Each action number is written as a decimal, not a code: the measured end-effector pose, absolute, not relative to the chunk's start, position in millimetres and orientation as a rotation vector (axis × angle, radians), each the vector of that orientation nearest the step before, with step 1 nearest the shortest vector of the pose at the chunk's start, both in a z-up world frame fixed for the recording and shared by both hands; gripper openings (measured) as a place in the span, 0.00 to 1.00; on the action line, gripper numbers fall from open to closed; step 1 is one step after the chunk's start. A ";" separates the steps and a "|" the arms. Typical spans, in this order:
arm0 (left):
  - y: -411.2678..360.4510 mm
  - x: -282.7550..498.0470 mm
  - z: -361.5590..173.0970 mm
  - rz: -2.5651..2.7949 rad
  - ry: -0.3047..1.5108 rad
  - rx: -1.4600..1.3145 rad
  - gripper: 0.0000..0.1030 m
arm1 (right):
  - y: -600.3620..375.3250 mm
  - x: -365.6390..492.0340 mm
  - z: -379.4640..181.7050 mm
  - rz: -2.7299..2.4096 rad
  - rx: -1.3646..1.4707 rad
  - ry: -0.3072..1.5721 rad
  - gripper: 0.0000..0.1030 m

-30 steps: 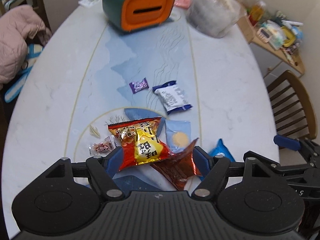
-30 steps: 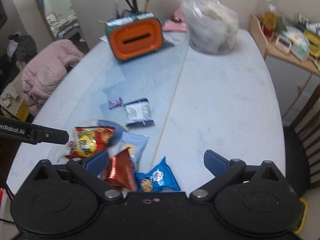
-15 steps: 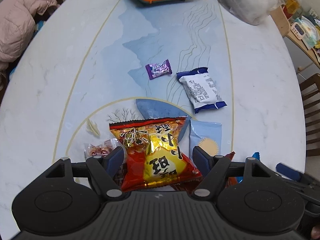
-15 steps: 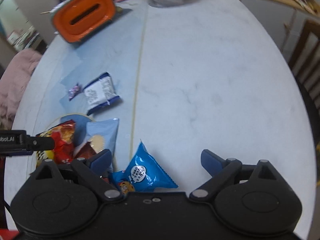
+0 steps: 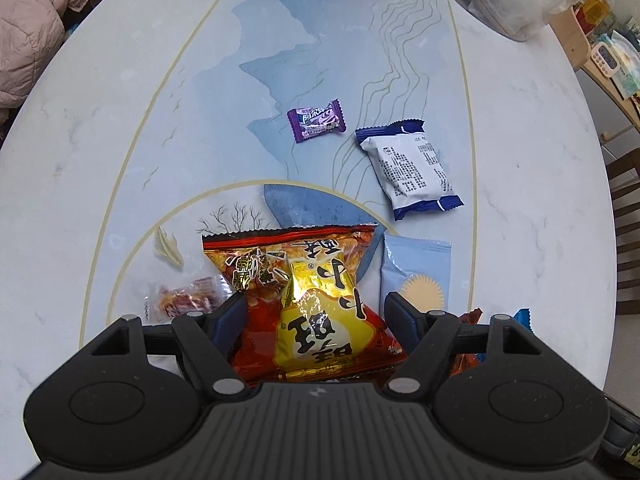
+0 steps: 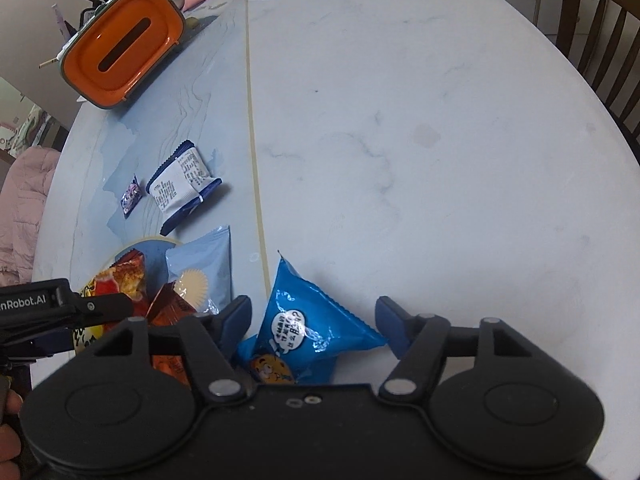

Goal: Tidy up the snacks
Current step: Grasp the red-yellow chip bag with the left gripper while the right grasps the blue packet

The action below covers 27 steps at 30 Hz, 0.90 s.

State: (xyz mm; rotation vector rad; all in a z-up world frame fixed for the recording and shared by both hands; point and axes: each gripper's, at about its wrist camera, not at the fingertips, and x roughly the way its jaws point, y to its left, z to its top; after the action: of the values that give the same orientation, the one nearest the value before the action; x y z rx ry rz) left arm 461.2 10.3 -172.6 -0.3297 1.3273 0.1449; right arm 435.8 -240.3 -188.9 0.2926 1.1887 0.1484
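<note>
On the left side of the counter a small clear-wrapped candy lies just beside the left gripper. This gripper points down over the red and gold snack bag; its jaws are apart, one blue pad on each side of the bag, and I cannot tell if the pads touch it. Further from the camera a purple candy lies near a white and dark blue packet. To the right of the red bag lies a pale blue packet with a sun print, and a brown-orange wrapper partly covers its lower edge.

More to the right, the right gripper stands over the bright blue cookie bag. Its jaws have just been closing, with the bag between them; the pads are very near the bag's edges, but a firm clamp is not seen. An orange and green box stands at the far end of the counter.
</note>
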 end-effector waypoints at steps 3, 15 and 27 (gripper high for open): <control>11.3 459.8 -172.1 0.147 1.321 -0.331 0.70 | -240.3 435.9 -188.7 0.145 0.298 1.185 0.54; 15.7 449.0 -161.1 0.137 1.286 -0.356 0.51 | -242.4 424.2 -173.7 0.158 0.303 1.127 0.47; 17.1 422.8 -114.0 0.072 1.215 -0.378 0.51 | -254.9 403.6 -127.4 0.161 0.279 1.042 0.47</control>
State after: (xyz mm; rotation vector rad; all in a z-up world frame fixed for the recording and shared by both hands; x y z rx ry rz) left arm 422.8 17.1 -114.0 -0.3781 1.2147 0.0720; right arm 403.7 -254.9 -127.4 0.2792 1.0422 0.1614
